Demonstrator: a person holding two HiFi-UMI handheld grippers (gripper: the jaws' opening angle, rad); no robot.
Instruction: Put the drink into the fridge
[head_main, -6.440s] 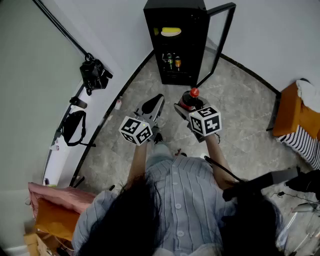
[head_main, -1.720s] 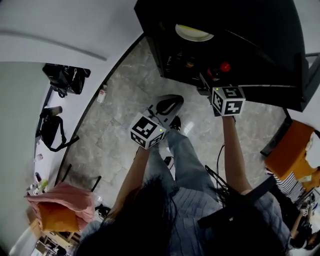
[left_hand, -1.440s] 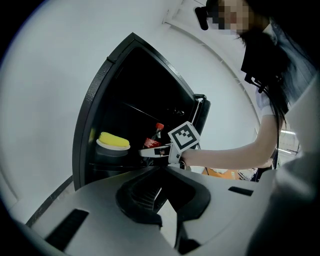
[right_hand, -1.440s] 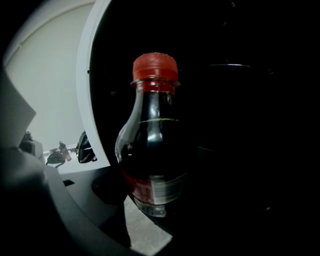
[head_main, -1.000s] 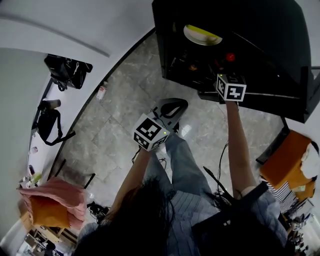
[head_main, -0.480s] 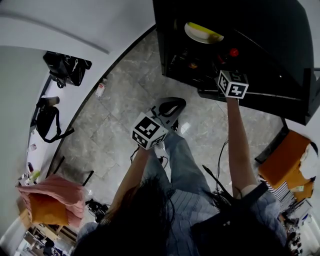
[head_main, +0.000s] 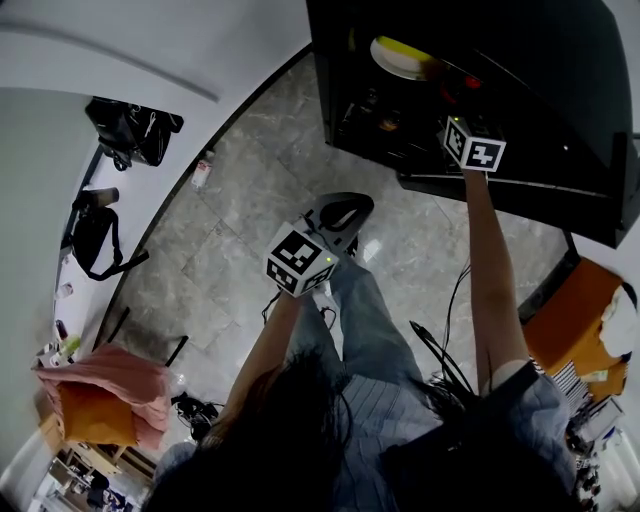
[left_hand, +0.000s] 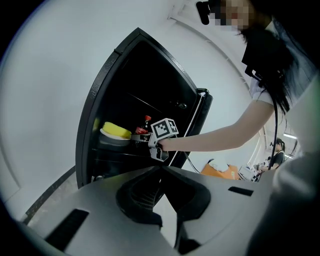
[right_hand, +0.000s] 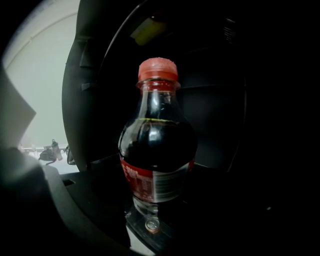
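Observation:
The drink is a dark cola bottle with a red cap and a red label. My right gripper is shut on its lower part and holds it upright. In the head view the right gripper reaches into the open black fridge, with the bottle's cap inside the upper compartment. My left gripper hangs shut and empty over the floor, short of the fridge. From the left gripper view I see the fridge, the right gripper and the bottle beside a yellow item on a plate.
The yellow item on its plate lies on the upper shelf, left of the bottle. Small bottles stand on a lower shelf. The fridge door stands open at right. An orange seat is at right, black bags at left.
My right gripper has carried the bottle further up and deeper into the fridge's upper compartment. The left gripper has hardly moved.

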